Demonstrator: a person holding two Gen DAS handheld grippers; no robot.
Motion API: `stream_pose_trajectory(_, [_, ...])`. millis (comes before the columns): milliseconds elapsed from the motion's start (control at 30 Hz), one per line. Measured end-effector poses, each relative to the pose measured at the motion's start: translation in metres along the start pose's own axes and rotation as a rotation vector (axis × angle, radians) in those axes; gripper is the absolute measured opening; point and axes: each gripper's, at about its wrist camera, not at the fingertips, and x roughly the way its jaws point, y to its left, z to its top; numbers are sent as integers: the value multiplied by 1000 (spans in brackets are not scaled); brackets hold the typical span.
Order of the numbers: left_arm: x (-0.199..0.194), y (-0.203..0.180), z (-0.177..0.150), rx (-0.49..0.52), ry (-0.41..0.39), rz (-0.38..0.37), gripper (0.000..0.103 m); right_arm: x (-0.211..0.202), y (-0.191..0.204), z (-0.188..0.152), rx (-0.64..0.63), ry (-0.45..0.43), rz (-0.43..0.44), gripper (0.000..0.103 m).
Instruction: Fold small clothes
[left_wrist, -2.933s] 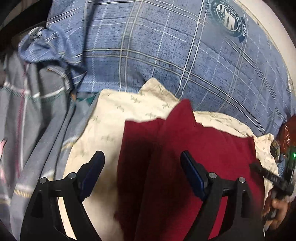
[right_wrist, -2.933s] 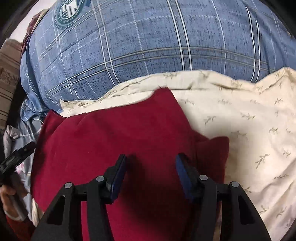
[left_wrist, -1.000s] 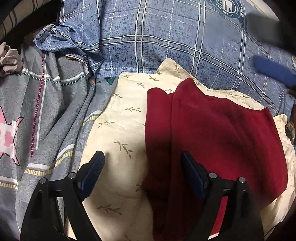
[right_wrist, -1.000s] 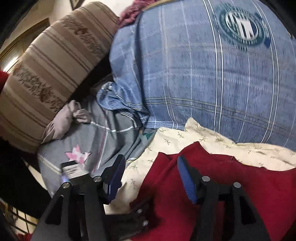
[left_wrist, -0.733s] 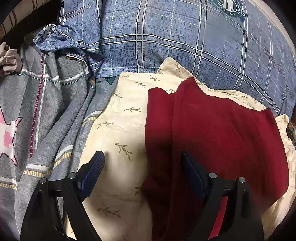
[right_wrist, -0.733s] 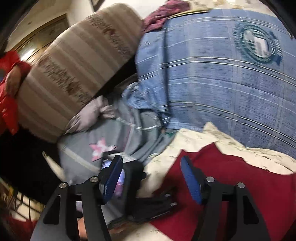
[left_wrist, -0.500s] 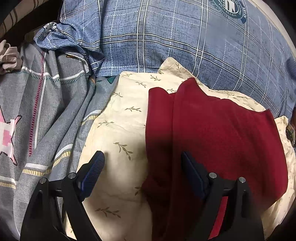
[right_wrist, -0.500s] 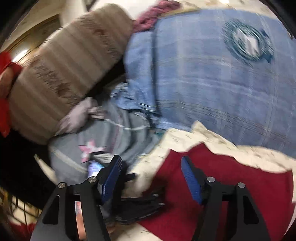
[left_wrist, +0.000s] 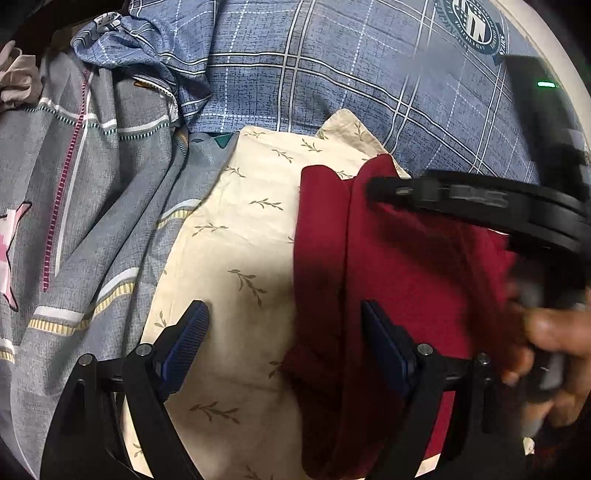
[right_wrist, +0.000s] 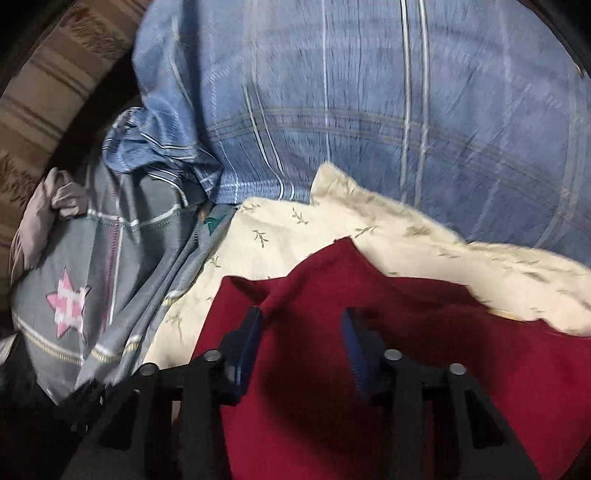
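Left tongs (left_wrist: 284, 332) wide, empty; right tongs (right_wrist: 301, 332) closing (nothing pinched) over red garment (right_wrist: 332, 406) on cream leaf-print cloth (left_wrist: 236, 236).

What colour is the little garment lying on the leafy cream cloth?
Dark red garment, plain with no pattern; clearest in the left wrist view.

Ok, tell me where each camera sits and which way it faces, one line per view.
Left wrist: on the left gripper, aimed down over the cream leaf-print cloth and the red garment; its open blue pads, the right gripper and a hand show.
Right wrist: on the right gripper, aimed down at the red garment's top edge; its closing pads show, not yet pressing the garment between them.
Shared: red garment, cream cloth, blue plaid bedding, grey star-print fabric.
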Motion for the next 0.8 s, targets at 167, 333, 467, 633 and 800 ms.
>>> stream_pose_trajectory(167, [3,7,3,-17,13,-13,84,5,-9,-1,75,18,53,47])
stream_pose_trajectory(333, [2,3,3,3,5,6,85,-13,5,1,68,14,121,67])
stream_pose_trajectory(467, [2,4,5,-2,7,0,85,-6,25,2,10,44,96,86])
stream_pose_trajectory(633, [1,5,5,-20,11,-9,84,25,30,3,-18,100,11,87])
stream_pose_trajectory(800, [1,3,4,-19,10,-4,85,19,35,-2,-135,64,-66,48])
